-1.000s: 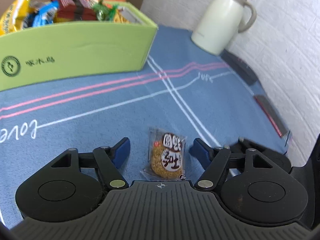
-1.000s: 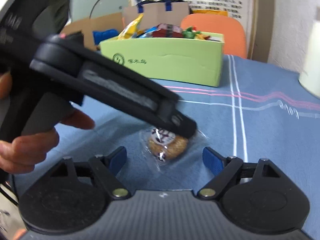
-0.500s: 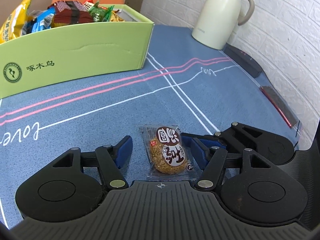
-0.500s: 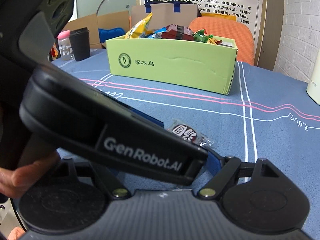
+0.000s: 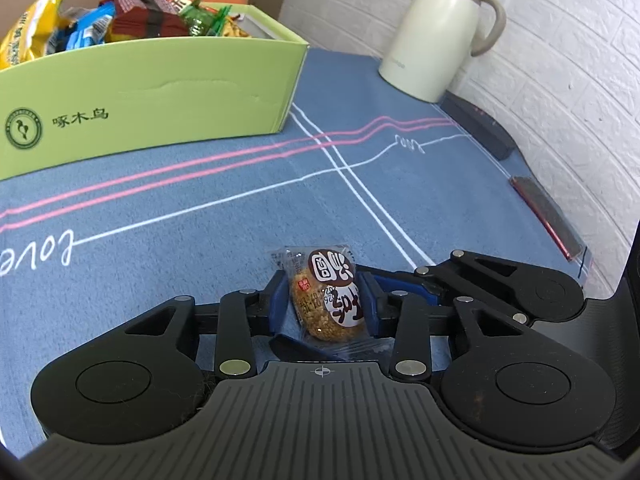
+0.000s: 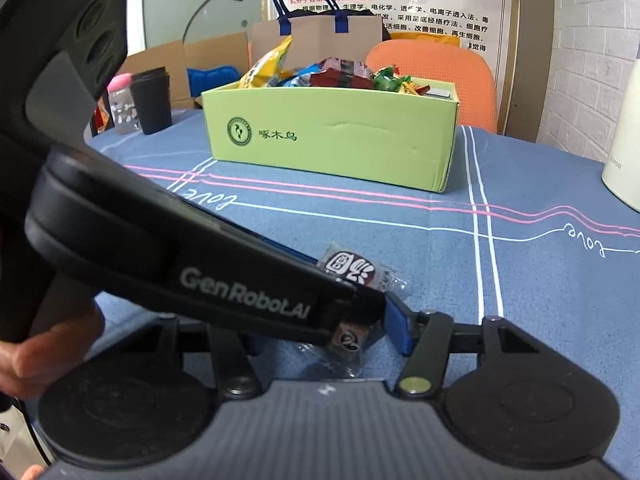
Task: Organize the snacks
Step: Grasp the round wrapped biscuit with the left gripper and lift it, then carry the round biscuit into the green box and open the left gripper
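Left gripper (image 5: 324, 304): blue pads clamped on both sides of the wrapped snack cake (image 5: 328, 300), jaws having just been closing onto it.
Right gripper (image 6: 328, 332): jaws just been closing too; one blue finger (image 6: 398, 326) shows beside the packet, the other is hidden behind the left gripper's body, so I cannot tell whether it is pinching the wrapper.
Snack cake: on the blue bench (image 5: 200, 240), well in front of the green box (image 5: 140, 112), near side of the pink stripes.
Left wrist view only: the whole cake front-on with both pads against it, and the cream thermos jug (image 5: 436, 36) to the right of the box, against the white brick wall.
Right wrist view only: a hand (image 6: 48, 356) on the left gripper's handle, plus a black cup (image 6: 151, 100) and an orange chair (image 6: 436, 76) left of and behind the box.
Green box: already stuffed with packets.
Change: a second ago both pairs of jaws stand wide around the flat cake; now the wrapper is squeezed upright.
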`<state>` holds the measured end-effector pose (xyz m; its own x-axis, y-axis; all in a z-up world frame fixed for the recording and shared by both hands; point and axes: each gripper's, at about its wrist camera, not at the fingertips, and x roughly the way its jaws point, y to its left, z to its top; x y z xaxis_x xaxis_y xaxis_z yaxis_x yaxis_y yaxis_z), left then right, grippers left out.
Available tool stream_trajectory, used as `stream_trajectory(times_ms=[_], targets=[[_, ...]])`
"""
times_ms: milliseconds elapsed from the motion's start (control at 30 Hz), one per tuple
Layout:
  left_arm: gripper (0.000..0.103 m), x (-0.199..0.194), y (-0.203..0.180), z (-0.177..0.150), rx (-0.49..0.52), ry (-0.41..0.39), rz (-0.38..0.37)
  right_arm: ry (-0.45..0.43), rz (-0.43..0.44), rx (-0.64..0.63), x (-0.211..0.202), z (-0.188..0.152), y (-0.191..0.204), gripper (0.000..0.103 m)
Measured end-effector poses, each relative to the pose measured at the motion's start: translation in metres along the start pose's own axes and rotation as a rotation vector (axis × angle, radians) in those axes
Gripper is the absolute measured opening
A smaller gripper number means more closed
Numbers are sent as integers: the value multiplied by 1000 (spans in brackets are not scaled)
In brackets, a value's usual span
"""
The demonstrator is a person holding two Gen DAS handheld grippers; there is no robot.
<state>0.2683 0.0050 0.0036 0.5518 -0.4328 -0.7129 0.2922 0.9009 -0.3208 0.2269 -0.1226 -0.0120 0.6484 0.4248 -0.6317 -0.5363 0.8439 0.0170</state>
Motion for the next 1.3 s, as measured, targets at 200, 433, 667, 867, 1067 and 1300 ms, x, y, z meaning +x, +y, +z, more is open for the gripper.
stream_trajectory(times_ms=[200,433,667,867,1067,1300], targets=[[15,-5,-7,-5,-19,6,-4,-6,7,28,-11,-4,-1,60],[22,-3,-5,-11,-31,-9,-5,-2,4,7,-8,-8,5,67],[14,-5,-13,-18,17,-33,9,-6,-7,-17,-10,-9,5,62],[11,-26,-15,29,35,-141,32,-137,-27,-103,-15,48,-6,60],[13,-24,13,144,40,-262,77,-254,-76,-185,36,148,-36,63],[12,59,73,215,-69,-131,155,-93,1,-129,148,189,-74,66]])
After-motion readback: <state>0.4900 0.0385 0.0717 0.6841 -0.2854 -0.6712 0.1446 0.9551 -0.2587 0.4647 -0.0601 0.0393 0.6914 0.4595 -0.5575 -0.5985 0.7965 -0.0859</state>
